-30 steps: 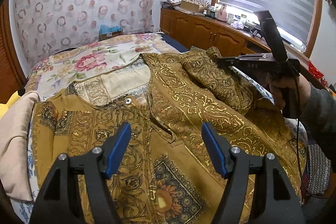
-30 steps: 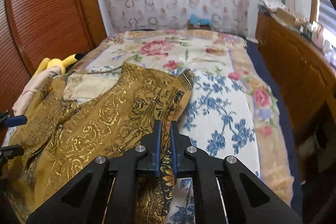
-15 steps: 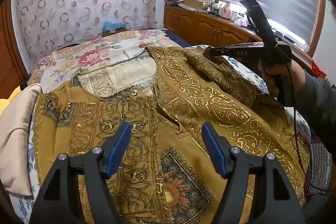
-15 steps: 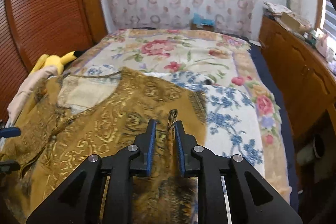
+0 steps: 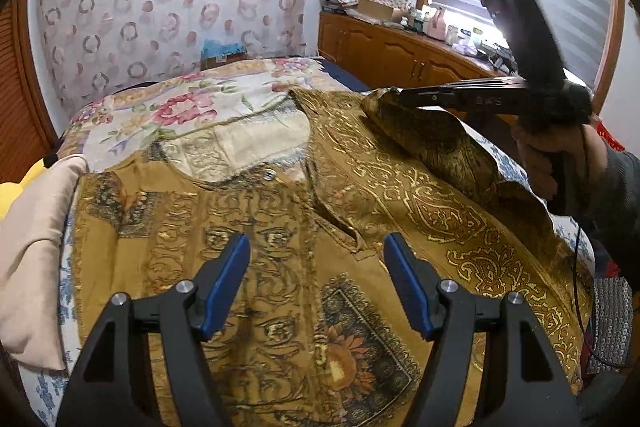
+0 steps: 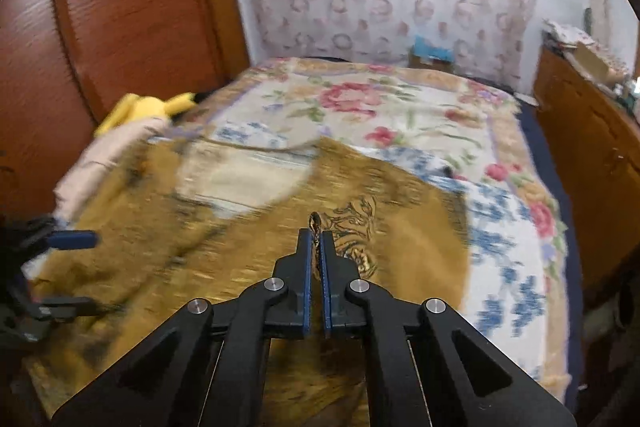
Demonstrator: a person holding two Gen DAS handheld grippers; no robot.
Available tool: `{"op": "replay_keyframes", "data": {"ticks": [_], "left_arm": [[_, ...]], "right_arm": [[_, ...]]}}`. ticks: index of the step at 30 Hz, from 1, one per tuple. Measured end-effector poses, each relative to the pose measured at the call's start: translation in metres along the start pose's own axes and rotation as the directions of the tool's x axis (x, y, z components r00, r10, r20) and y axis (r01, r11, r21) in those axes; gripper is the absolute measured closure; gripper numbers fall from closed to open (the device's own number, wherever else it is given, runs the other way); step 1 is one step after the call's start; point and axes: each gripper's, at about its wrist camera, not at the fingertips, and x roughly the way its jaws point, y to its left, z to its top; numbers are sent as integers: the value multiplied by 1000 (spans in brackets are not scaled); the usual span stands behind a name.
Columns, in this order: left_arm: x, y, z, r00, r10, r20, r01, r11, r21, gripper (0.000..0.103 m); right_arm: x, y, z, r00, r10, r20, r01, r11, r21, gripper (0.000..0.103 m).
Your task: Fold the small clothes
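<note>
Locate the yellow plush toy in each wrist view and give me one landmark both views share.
Left wrist view: the yellow plush toy shows only as a sliver at the far left edge, behind the beige cloth.
Right wrist view: it lies at upper left, by the wooden wall, beyond the same beige cloth.
Shared landmark: the red rose on the bedspread, beyond the golden shirt.

The shirt [image 5: 304,227] lies on the bed [image 6: 400,99], a folded cloth [image 5: 36,247] at its left.
</note>
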Motion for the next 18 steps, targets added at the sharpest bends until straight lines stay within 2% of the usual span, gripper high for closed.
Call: {"op": "replay_keyframes", "data": {"ticks": [5,9,14,18], "left_arm": [[-16,20,-2,999,38,19,-38,999,-29,33],[-21,30,-6,998,58,22,-57,997,-50,33],[-18,34,-9,997,75,13,-74,996,-51,33],[-8,42,-11,994,112,-14,-113,993,-42,33]], "right_arm": [[-3,42,15,993,120,-1,-120,992,-31,101],[0,57,16,996,91,-13,-92,994,-60,77],[-14,36,0,1000,22,-17,-23,999,-36,71],[-12,6,-19,995,-74,-72,72,997,-38,62]]}}
